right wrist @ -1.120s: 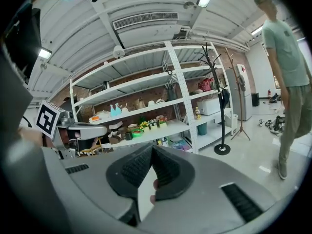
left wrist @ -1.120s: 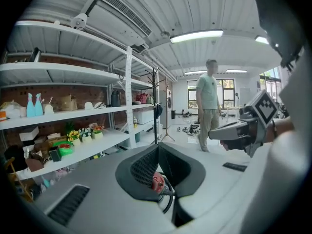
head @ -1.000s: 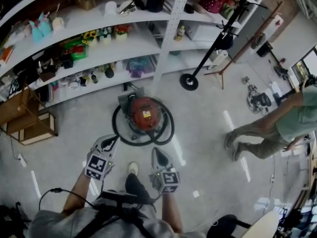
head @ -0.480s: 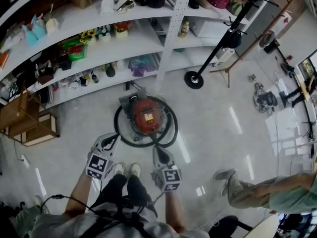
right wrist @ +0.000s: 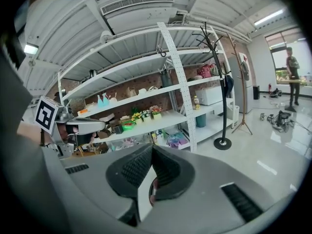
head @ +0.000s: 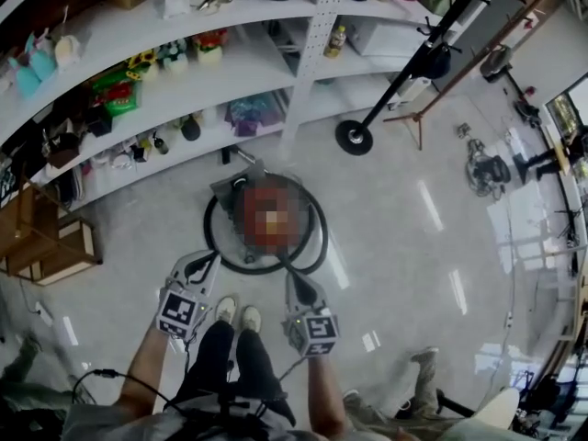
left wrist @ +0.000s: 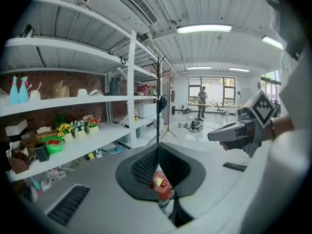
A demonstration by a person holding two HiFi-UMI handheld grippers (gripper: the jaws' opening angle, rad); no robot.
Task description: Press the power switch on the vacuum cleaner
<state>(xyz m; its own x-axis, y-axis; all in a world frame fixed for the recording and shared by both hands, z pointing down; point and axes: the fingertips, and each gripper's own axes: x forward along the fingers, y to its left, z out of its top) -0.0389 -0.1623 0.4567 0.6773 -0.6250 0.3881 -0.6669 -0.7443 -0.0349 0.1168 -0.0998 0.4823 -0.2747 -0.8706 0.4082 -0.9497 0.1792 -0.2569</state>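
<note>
The vacuum cleaner [left wrist: 161, 184] stands on the floor [head: 395, 246], ahead of both hand-held grippers and below them, a little nearer to the line of the right one. Its black hose [head: 211, 235] lies in a ring around the red body. The left hand-held gripper [head: 206, 265] has its jaws closed together with nothing between them, and its own view shows only a piece of the red body through the gap under the tips. The right hand-held gripper [head: 296, 285] is closed and empty in the same way. Both hang in the air above the person's shoes [head: 237, 315], well apart from the machine. The power switch itself cannot be made out: the top of the body is covered in the head view, and in the gripper views it is too small. The machine looks like a hard, rounded canister, probably heavy enough to stay in place under a push from above, though it may roll if it has wheels and the push comes from the side. No grasp seems necessary. Closed jaw tips should serve well as one stiff finger, pressed straight down on the switch. The shell is likely smooth, so a tip that lands off-centre could slide. The hose is flexible and lies near the path, so it is better to come from above than across it.
</note>
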